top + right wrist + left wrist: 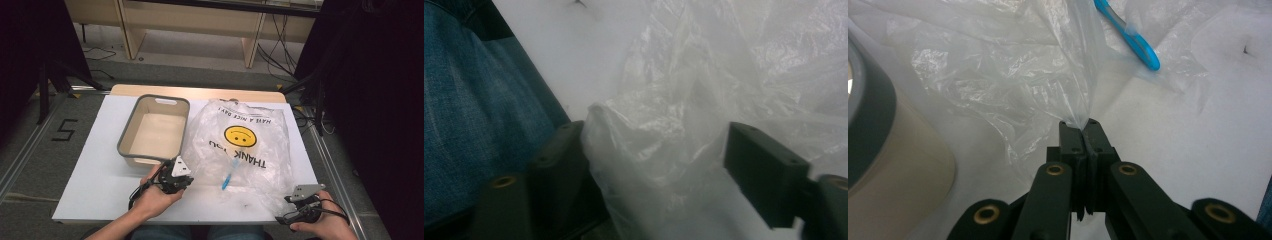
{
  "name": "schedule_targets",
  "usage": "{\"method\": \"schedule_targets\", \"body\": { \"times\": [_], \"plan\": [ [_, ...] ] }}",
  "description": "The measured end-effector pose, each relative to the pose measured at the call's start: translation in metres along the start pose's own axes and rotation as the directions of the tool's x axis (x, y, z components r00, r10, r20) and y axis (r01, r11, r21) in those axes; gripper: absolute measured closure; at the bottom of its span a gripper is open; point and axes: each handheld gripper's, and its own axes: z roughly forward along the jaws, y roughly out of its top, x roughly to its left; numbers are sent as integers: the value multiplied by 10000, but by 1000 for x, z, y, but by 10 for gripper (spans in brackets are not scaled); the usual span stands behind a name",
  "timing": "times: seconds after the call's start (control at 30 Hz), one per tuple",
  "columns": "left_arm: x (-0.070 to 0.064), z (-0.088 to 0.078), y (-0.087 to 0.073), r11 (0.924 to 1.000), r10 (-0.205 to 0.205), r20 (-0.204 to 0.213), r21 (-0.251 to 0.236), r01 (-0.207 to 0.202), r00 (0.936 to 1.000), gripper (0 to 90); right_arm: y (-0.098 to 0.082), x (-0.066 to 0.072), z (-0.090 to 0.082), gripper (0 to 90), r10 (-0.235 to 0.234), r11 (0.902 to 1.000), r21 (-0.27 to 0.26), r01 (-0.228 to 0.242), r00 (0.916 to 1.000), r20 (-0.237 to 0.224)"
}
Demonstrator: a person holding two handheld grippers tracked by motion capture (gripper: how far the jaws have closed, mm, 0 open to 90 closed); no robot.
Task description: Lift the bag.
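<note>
Here, the high view shows a white worktop (90,165) carrying a grey-rimmed tub (154,131) at centre left and a clear plastic bag (240,145) at centre right, printed with a yellow smiley and upside-down lettering. A blue toothbrush (229,175) lies in the lower part of the bag. The left hand-held gripper (176,175) sits at lower centre, just below the tub and at the bag's lower left edge; the right hand-held gripper (300,202) sits at the lower right, at the bag's near corner.

The left gripper view adds the grip itself: the left hand-held gripper (1084,127) has its jaws pressed together on a gathered fold of the plastic bag (1013,70), which fans out toward the upper left of the frame. The blue toothbrush (1133,37) shows at upper centre, and the tub (878,150) fills the left edge.

The right gripper view shows the right hand-held gripper (656,150) with its jaws spread wide and a bunched lobe of the plastic bag (654,145) between them, against the left jaw but clear of the right one. Blue denim (464,100) occupies the left of that frame.
</note>
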Motion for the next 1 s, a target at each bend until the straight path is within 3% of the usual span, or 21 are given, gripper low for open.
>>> {"method": "schedule_targets", "body": {
  "times": [0.27,0.4,0.47,0.57,0.63,0.8,1.0],
  "plan": [
    [1,2,-1,9999,79,21,98,-80,10000,889,-3,-10,2,643,175,9998,-71,-173,9994,300],
    [1,2,-3,9993,334,-79,146,-333,9994,890,-2,-13,1,826,251,9997,-52,-249,9990,357],
    [0,1,-3,9990,446,-91,68,-445,9990,890,-1,-12,0,873,346,9994,-56,-344,9986,395],
    [-1,-6,0,9980,525,-176,-348,-531,9985,891,2,-13,-8,885,590,9959,-695,-575,9981,197],
    [0,-14,3,9958,563,-206,-709,-576,9982,891,4,-14,-17,888,854,9874,-1349,-828,9963,136],
    [5,-36,16,9811,511,-568,-1838,-608,9971,891,7,-19,-41,891,1321,9474,-2969,-1194,9910,231],
    [10,-47,23,9623,484,-897,-2626,-705,9948,891,13,-23,-55,892,1752,9061,-4007,-1356,9825,637]
  ]
}}
